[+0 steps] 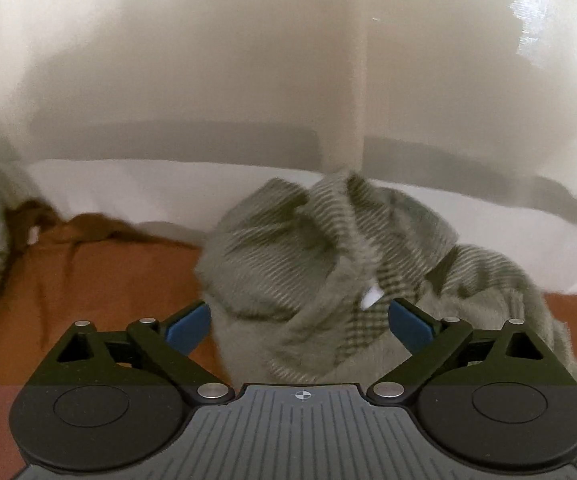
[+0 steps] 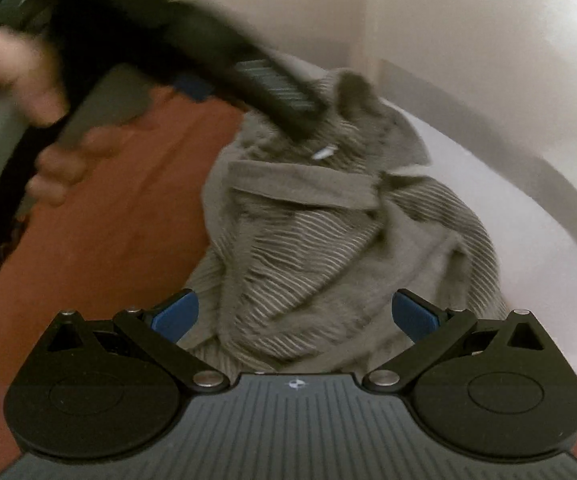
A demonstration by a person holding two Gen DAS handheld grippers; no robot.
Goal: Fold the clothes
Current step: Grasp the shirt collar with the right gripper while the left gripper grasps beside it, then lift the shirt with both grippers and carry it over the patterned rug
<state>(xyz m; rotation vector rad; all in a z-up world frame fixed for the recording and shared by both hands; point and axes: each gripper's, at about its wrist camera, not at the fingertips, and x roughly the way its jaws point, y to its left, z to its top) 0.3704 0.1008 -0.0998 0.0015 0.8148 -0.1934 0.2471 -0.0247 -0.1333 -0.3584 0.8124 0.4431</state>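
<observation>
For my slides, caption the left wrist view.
Open left gripper above a crumpled grey-green striped garment on an orange sheet.

Crumpled striped garment (image 2: 320, 240) is filling the gap ahead of the right tool (image 2: 294, 316); orange bedsheet (image 2: 108, 248) is lying open to its left.

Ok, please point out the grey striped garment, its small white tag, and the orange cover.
grey striped garment (image 1: 288, 256): left wrist view, on its ribbed upper fold.
small white tag (image 1: 371, 297): left wrist view, on the tag's middle.
orange cover (image 1: 100, 280): left wrist view, on a bare part.
</observation>
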